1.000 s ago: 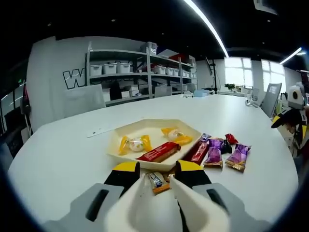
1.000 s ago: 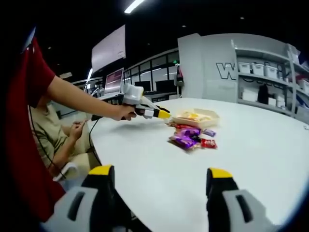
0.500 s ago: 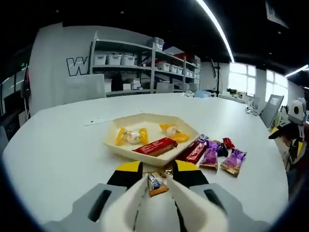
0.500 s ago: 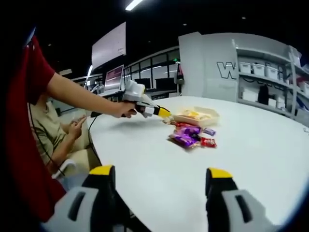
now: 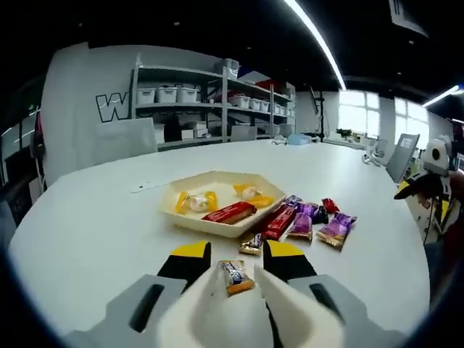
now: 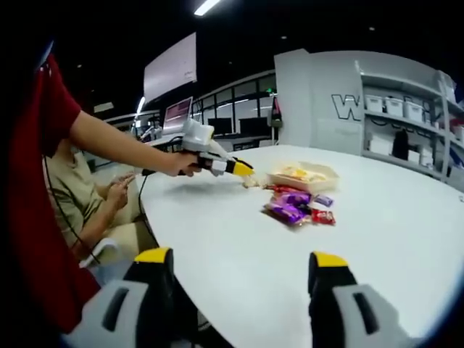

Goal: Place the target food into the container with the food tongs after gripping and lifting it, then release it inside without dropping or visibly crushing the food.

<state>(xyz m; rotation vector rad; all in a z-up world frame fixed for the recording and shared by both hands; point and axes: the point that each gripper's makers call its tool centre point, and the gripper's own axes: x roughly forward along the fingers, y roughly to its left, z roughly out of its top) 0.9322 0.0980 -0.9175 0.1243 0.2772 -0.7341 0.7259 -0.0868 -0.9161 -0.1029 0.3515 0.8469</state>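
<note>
White and round, the worktop [image 5: 87, 232] fills a shelved office. My left gripper [image 5: 236, 270] has its fingers pinching a small wrapped candy [image 5: 235, 275], lifted clear and short of the cream tray [image 5: 217, 225]; carrying it over and letting go inside is what I judge remains. My right gripper [image 6: 239, 279] hangs back, fingers spread, holding nothing. Counting: three pieces lie in the tray, two yellow-wrapped sweets and one red bar [image 5: 228, 212]. Beside it on the worktop I make out about six more wrapped pieces, though they overlap.
</note>
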